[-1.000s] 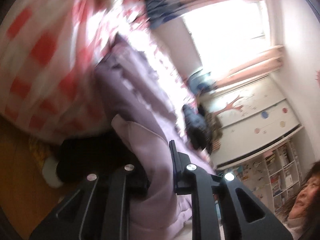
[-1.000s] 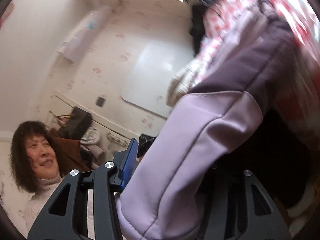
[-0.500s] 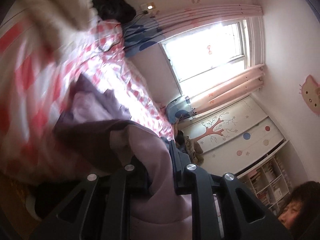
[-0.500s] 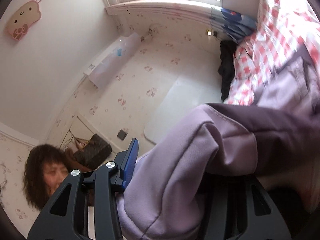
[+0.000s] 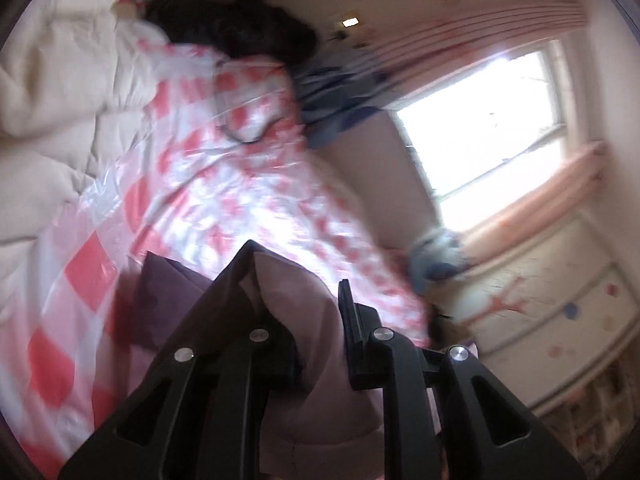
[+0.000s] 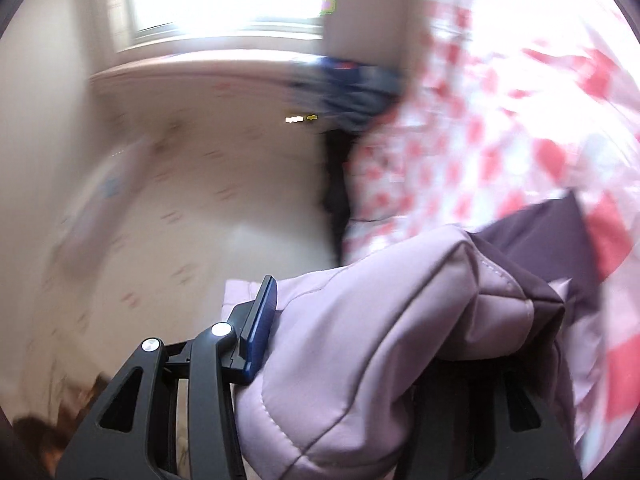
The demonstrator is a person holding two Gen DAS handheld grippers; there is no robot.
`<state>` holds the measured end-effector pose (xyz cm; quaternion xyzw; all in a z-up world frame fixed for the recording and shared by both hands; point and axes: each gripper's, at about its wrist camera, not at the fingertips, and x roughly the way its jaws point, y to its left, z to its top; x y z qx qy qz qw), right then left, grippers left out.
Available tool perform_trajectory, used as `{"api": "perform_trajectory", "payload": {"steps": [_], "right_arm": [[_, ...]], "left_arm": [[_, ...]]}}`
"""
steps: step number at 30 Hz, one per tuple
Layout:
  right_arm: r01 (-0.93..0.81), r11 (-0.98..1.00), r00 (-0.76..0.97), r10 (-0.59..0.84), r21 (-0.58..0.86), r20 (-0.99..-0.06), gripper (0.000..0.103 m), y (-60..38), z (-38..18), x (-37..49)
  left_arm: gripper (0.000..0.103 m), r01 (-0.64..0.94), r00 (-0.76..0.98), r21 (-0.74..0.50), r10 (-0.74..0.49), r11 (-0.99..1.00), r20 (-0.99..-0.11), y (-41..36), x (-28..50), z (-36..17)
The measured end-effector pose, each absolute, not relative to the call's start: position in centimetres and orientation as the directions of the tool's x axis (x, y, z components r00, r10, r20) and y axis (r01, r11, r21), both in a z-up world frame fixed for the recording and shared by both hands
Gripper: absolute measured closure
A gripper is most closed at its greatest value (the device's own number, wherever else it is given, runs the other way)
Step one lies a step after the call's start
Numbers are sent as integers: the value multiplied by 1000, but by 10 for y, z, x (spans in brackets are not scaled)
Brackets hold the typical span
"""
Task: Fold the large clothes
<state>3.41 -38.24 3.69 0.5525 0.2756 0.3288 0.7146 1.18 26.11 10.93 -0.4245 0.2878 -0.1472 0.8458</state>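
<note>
Left claw: the left claw point(image 5: 304, 300) is closed tight on a fold of the padded lilac jacket with dark purple panels point(image 5: 320, 368); the fabric bulges up between its black fingers point(image 5: 352, 312) and hangs down below them.
Right claw: the right claw point(image 6: 360, 320) is partly closed on a thick quilted roll of the same jacket point(image 6: 360, 344); only its blue-padded finger point(image 6: 262, 320) shows, and the other finger is buried under cloth.
Jacket: one garment, held by both claws, and draped onto the bed ahead of them; a dark purple panel point(image 5: 164, 300) lies just left of the left claw.
Bed: a red-and-white checked, glossy bed cover point(image 5: 240, 184) stretches ahead of the left claw and to the upper right of the right claw point(image 6: 500, 120).
Around: a cream quilted duvet point(image 5: 52, 100) lies far left of the left claw; a black garment point(image 5: 240, 32) and a blue striped cloth point(image 5: 340, 96) lie far ahead of it; a bright window point(image 5: 492, 128) with a pink curtain point(image 5: 532, 200) is to its upper right; a white cupboard with a red tree motif point(image 5: 532, 300) is to its right.
In the way: jacket fabric fills the gap of each claw and hides the bed directly beneath.
Hard to make out: both views are motion-blurred; a pale blue object point(image 5: 436, 256) right of the left claw cannot be identified; the wallpapered wall point(image 6: 180, 200) left of the right claw is smeared.
Count: two claws, one jacket, one window.
</note>
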Motion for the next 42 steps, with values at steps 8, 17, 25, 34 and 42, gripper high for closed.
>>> {"api": "perform_trajectory", "payload": {"steps": [8,17,25,34,42], "right_arm": [[38,246,594,774,968,-220,51,-367,-40,87],[-3,243,621,761,970,-189,7,-379,17,56],[-191,835,651,501,515,-570,7,-272,83,21],[-80,984,590,175,158,-788,7,-187,9,144],[-60,985,544,170,164,-822,7,-184,0,187]], "left_arm": [[82,-245,716,-653,-320,716,-621,251,75,5],[17,-56,782,-871,-521,488,-343,275,49,63],[8,227,783,-395,-408,890,-470,134,14,140],[8,153,650,-59,-146,986,-746,51,128,27],[8,106,579,-50,-103,993,-809,52,172,11]]}}
